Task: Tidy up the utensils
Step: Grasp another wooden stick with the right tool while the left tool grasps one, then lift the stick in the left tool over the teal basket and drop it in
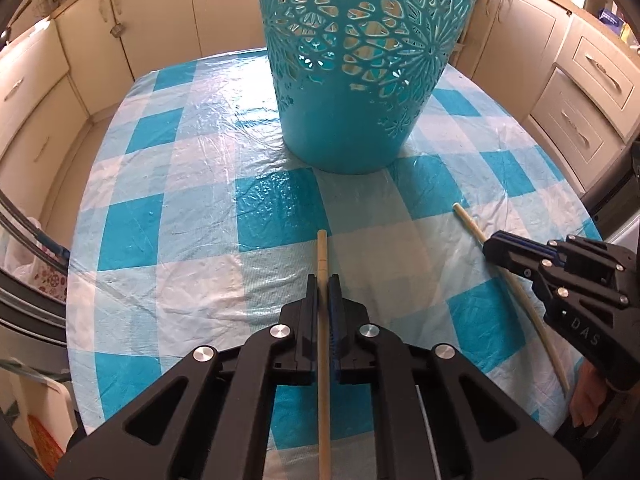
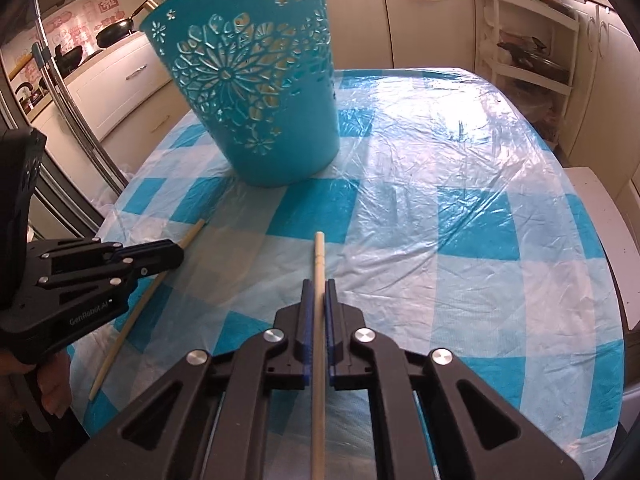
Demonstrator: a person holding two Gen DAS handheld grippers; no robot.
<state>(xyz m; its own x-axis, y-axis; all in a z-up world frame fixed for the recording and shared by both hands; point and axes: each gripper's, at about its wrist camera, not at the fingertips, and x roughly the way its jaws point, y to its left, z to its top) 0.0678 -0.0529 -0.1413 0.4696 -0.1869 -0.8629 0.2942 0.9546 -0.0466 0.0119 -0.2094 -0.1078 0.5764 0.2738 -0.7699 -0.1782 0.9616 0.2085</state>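
Holding one chopstick (image 1: 322, 264) clamped in my left gripper (image 1: 323, 286), another (image 2: 319, 264) in my right gripper (image 2: 319, 290). Both sticks point far, toward the basket (image 1: 360, 92); the left is nearer it, I judge.

Left claw (image 1: 323, 286) clamped shut, right claw (image 2: 319, 290) clamped shut, both angled downward

Your left wrist camera is looking steeply down along its jaws, close over the checked worktop (image 1: 168, 208); your right wrist camera is doing likewise from the other side. Both are facing the teal basket (image 1: 360, 100), each catching the other's gripper at its edge.
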